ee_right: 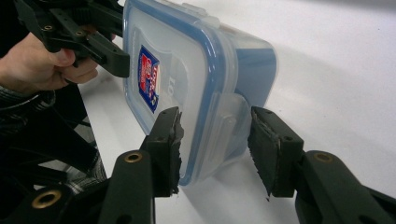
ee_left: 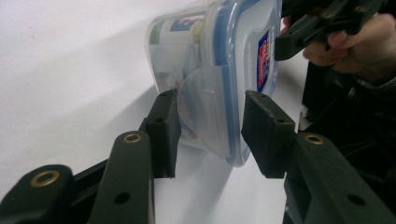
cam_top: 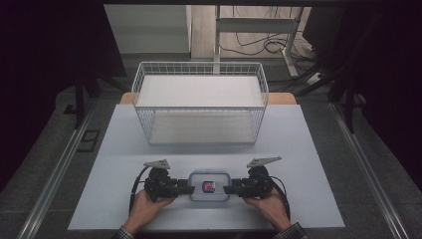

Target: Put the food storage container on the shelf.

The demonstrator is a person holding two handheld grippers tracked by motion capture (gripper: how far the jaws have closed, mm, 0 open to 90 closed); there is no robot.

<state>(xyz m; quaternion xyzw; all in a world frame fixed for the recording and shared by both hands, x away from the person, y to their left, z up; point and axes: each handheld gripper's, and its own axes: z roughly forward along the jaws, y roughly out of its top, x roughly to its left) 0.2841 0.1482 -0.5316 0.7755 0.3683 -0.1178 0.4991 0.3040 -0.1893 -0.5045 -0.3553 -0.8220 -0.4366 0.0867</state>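
A clear plastic container (cam_top: 209,185) with a blue-rimmed lid and a red and blue sticker lies near the table's front edge. My left gripper (cam_top: 189,189) meets it from the left and my right gripper (cam_top: 227,189) from the right. In the left gripper view the container (ee_left: 219,70) has its side latch between my open jaws, left gripper (ee_left: 210,135), with a gap on both sides. In the right gripper view the right gripper (ee_right: 217,149) straddles the opposite latch of the container (ee_right: 196,70), also open. Each view shows the other gripper at the container's far end.
A white wire basket (cam_top: 144,119) stands behind the container at the middle back of the white table (cam_top: 308,164), with a white sheet on its bottom. A person's hands (cam_top: 144,209) hold both grippers from the front edge. Dark floor and rails flank the table.
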